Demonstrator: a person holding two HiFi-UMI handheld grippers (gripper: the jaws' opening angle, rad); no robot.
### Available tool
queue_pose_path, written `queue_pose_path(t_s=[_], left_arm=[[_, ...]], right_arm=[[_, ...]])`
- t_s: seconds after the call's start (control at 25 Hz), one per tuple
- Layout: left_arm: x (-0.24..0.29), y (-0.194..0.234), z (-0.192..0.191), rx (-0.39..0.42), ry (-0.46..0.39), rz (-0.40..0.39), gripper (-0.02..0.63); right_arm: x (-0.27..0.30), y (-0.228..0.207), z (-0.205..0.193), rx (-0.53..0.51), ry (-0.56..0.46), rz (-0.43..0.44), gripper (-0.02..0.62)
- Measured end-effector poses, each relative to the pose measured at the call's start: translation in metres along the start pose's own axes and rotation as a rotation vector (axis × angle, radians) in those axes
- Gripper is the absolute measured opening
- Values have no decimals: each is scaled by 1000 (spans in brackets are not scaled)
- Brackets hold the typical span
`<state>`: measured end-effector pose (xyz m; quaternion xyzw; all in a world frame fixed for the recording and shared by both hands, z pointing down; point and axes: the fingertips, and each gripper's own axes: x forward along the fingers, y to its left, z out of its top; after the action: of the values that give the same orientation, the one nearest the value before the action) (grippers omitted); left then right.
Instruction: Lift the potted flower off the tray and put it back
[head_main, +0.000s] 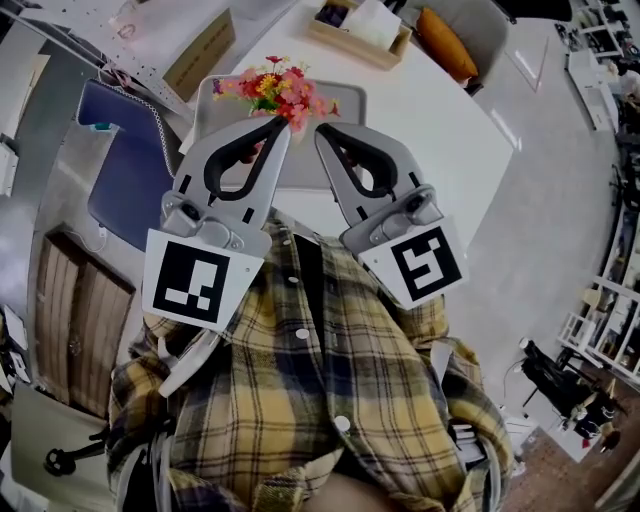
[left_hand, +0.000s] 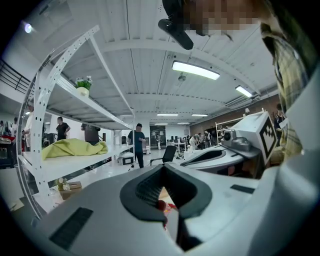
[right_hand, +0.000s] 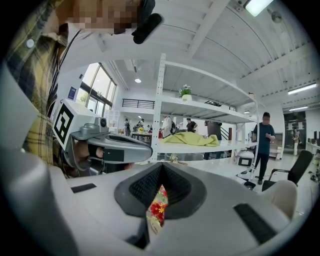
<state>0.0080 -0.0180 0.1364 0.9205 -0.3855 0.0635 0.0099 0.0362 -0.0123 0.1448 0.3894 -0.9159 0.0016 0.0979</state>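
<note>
The potted flower (head_main: 276, 88), a bunch of red, pink and yellow blooms, stands on the grey tray (head_main: 345, 101) on the white table; its pot is hidden behind my grippers. In the head view my left gripper (head_main: 279, 123) and right gripper (head_main: 321, 131) hang side by side in front of my plaid shirt, above the table. Their tips point at the flowers from the near side without touching them. Both are shut with nothing between the pads. A sliver of the blooms shows under the closed jaws in the left gripper view (left_hand: 161, 204) and the right gripper view (right_hand: 158, 205).
A wooden box (head_main: 360, 32) holding items sits at the table's far edge, with a brown card (head_main: 200, 55) at the back left. An orange cushion (head_main: 445, 42) lies on a chair beyond. A blue seat (head_main: 122, 150) stands left. White shelving (right_hand: 200, 107) and people fill the room behind.
</note>
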Motion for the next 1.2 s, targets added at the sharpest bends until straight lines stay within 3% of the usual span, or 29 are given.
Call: queue_pose_path(t_s=[1.2], left_arm=[[-7, -1, -10, -12, 13, 58, 8]], right_arm=[[3, 7, -10, -27, 43, 67, -2]])
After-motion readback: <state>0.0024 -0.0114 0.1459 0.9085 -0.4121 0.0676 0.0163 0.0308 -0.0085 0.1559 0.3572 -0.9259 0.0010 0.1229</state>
